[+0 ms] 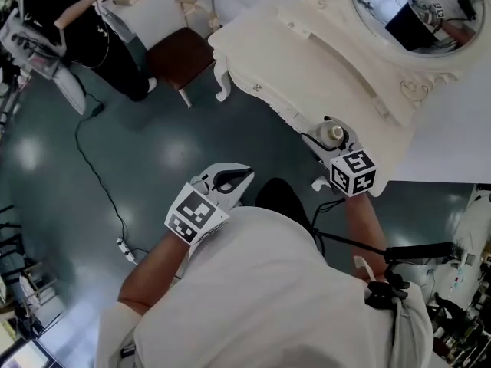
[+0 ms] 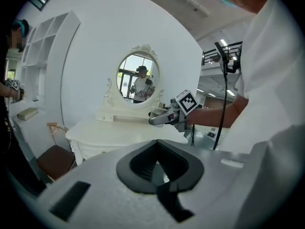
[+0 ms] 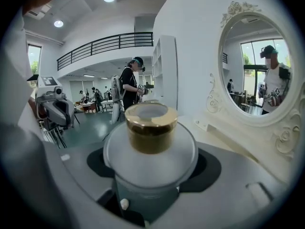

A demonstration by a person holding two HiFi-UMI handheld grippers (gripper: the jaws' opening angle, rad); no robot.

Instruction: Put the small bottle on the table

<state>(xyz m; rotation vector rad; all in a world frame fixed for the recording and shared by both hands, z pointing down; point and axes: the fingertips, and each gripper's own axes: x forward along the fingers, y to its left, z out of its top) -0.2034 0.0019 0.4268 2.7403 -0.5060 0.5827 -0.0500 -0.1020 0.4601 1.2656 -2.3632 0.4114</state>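
The small bottle (image 1: 332, 133), a frosted round body with a gold cap, is upright between the jaws of my right gripper (image 1: 334, 139), which is shut on it. In the right gripper view the small bottle (image 3: 150, 149) fills the middle between the grey jaws of my right gripper (image 3: 151, 173). It hangs by the front edge of the white dressing table (image 1: 307, 60), near its right end. My left gripper (image 1: 232, 178) is lower, over the floor, shut with nothing in it. From the left gripper view, the right gripper (image 2: 162, 119) shows by the table (image 2: 124, 132).
An oval mirror (image 1: 414, 10) stands at the back of the dressing table. A brown-seated chair (image 1: 180, 56) is left of the table. Another person (image 1: 69, 21) stands at the far left. A cable (image 1: 100, 182) runs across the dark floor.
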